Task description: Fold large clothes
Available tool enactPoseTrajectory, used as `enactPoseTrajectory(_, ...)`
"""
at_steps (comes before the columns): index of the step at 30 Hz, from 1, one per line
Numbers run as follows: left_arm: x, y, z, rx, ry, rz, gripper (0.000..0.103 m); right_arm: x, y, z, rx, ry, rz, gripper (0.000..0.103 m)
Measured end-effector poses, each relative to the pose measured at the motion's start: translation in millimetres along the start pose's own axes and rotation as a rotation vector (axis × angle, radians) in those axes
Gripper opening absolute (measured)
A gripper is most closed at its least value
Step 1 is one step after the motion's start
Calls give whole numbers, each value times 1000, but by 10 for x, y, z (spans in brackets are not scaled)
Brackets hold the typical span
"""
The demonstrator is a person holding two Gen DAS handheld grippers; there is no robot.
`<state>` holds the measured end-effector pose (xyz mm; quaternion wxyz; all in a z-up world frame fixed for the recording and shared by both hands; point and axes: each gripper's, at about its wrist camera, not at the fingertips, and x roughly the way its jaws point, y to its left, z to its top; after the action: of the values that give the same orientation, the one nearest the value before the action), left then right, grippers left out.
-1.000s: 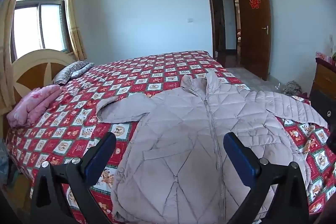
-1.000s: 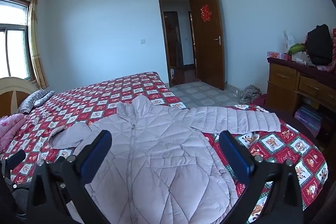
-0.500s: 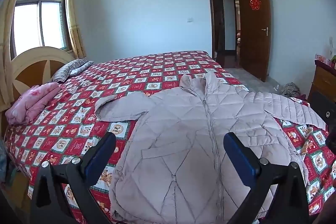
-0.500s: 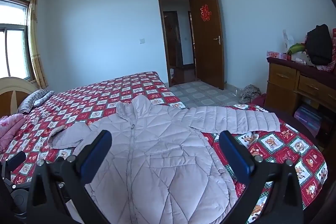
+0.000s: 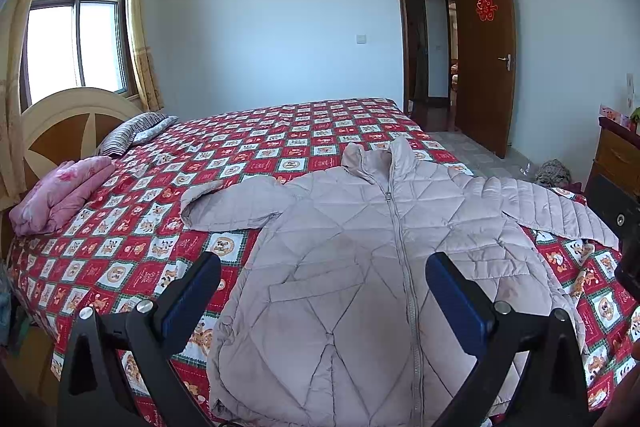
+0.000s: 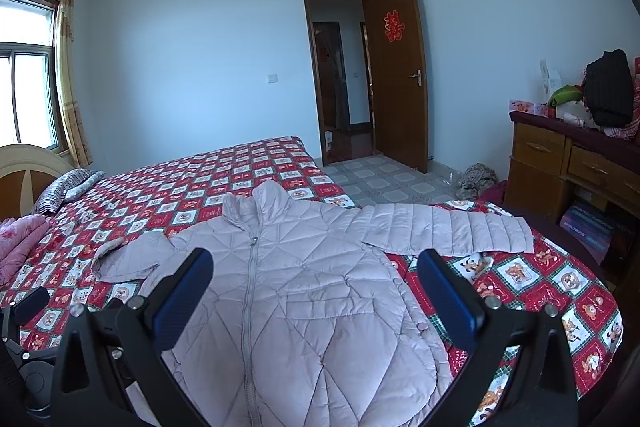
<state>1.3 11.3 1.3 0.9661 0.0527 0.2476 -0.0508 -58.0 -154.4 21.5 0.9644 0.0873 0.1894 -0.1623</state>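
Puffer jacket [image 5: 360, 267], pale lilac-grey and quilted, lies face up on the bed [image 5: 248, 147] at its foot end, zipped shut, collar pointing toward the far edge of the bed and hem at the near edge. Both sleeves are spread out: one lies across the red patterned bedspread [image 6: 192, 195] toward the headboard [image 5: 60, 123] side, the other stretches toward the corner of the bed nearest the wooden dresser [image 6: 560, 163].

The left tongs [image 5: 320, 291] hang above the lower half of the jacket, spread wide with nothing between the blue pads [image 5: 188, 295]. The right tongs [image 6: 316, 287] are likewise wide apart and hold nothing, poised over the jacket's front near its hem; the left tongs show at the lower left edge of the right wrist view.

A folded pink blanket [image 5: 60, 195] and a striped pillow [image 5: 128, 135] rest at the head of the bed. Beyond the far edge, a brown door [image 6: 400, 75] stands open.
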Motion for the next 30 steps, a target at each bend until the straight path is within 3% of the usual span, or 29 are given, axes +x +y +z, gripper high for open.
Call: enactPoseTrajectory(30,-11,10,-14,-6,5,-4,102,19,49,-7,-3,9,7,103)
